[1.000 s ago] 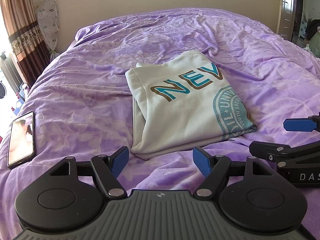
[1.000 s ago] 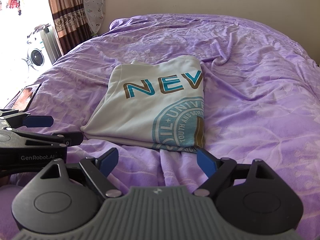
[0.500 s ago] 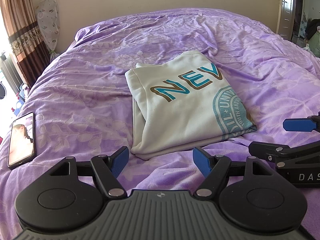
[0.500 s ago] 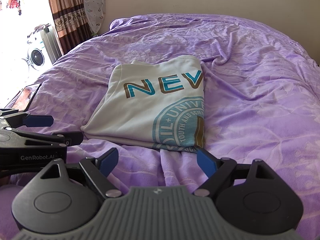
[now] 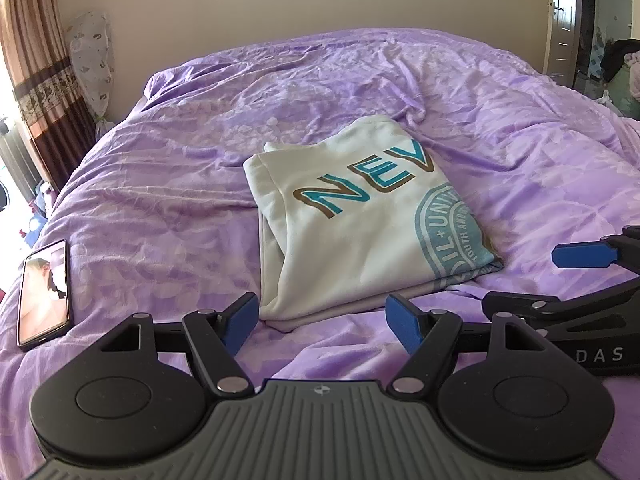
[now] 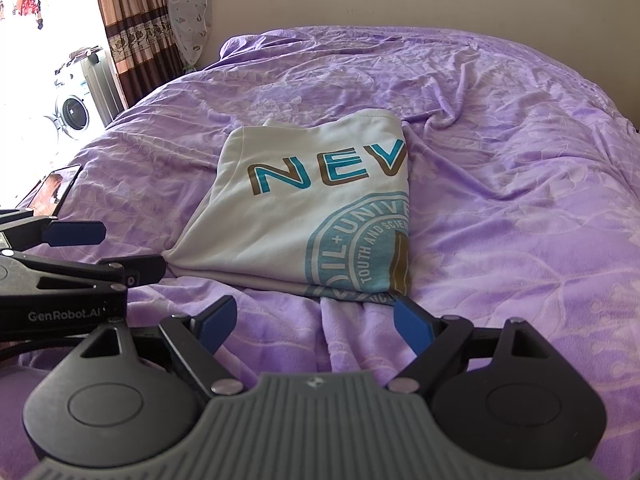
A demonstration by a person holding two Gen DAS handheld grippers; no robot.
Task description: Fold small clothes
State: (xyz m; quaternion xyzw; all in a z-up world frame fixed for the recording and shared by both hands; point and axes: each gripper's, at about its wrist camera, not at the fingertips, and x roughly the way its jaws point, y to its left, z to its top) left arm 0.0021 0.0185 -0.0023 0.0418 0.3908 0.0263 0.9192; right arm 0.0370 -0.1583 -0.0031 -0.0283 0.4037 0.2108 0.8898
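Observation:
A folded cream shirt (image 5: 360, 232) with teal "NEV" lettering and a round teal seal lies in the middle of the purple bedspread (image 5: 160, 216); it also shows in the right wrist view (image 6: 312, 216). My left gripper (image 5: 322, 318) is open and empty, just short of the shirt's near edge. My right gripper (image 6: 316, 320) is open and empty, just short of the shirt's near right corner. Each gripper shows from the side in the other's view, the right one (image 5: 580, 276) and the left one (image 6: 80, 252).
A phone (image 5: 44, 292) with a lit screen lies on the bed at the left, also in the right wrist view (image 6: 52, 188). Curtains (image 6: 136, 32) and a washing machine (image 6: 72, 112) stand beyond the bed's left side. A door (image 5: 564, 20) is at the far right.

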